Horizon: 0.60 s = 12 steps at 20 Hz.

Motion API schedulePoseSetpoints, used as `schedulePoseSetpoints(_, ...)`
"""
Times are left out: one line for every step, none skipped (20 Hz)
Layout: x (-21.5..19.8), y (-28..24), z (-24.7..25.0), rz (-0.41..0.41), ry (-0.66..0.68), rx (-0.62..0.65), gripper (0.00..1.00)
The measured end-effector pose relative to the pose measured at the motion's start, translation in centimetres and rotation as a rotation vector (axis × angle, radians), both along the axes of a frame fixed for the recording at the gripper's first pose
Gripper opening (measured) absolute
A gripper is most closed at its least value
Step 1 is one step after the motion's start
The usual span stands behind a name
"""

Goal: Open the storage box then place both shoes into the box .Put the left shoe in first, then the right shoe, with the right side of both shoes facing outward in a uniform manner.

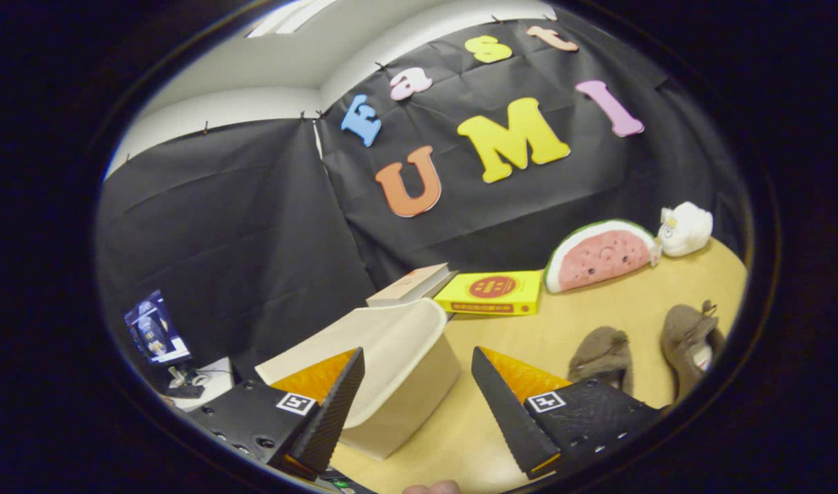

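Gripper view: we see the gripper (419, 391) spread wide, holding nothing. The storage box (391, 363), cream, lid closed, sits just ahead between the fingers, nearer the left finger; its long axis runs from near-left away toward far-right, one corner toward us. Both shoes (648, 350) lie beyond the right finger on the wooden table (597, 309), side by side, well apart from the box; long axes run roughly away from the jaws, but we cannot tell toe from heel. We judge the lid comes first, and the box is the closer target.
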State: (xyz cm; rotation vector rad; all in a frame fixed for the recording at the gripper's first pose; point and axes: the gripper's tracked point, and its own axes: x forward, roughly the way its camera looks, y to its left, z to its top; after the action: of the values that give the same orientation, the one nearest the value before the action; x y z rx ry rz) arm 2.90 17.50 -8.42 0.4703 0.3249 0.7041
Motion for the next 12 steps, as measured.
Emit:
schedulePoseSetpoints(-0.1, 1.4, -0.4, 0.041, 0.038, 0.029, 0.96)
schedulePoseSetpoints(0.1, 2.3, -0.8, 0.068, 0.071, 0.049, 0.96)
schedulePoseSetpoints(0.2, 3.1, -1.3, 0.086, 0.098, 0.063, 0.95)
schedulePoseSetpoints(0.4, 3.7, -1.6, 0.101, 0.125, 0.079, 0.96)
schedulePoseSetpoints(0.2, 4.2, -2.0, 0.117, 0.151, 0.095, 0.96)
schedulePoseSetpoints(0.3, 4.6, -2.4, 0.129, 0.179, 0.110, 0.95)
schedulePoseSetpoints(0.4, 5.1, -2.6, 0.139, 0.207, 0.135, 0.95)
schedulePoseSetpoints(0.5, 5.4, -2.6, 0.148, 0.231, 0.158, 0.96)
schedulePoseSetpoints(0.5, 5.5, -2.6, 0.153, 0.251, 0.173, 0.96)
schedulePoseSetpoints(0.5, 5.8, -2.6, 0.160, 0.271, 0.189, 0.95)
schedulePoseSetpoints(0.4, 6.1, -2.8, 0.170, 0.291, 0.203, 0.95)
schedulePoseSetpoints(0.6, 6.5, -2.9, 0.179, 0.310, 0.215, 0.95)
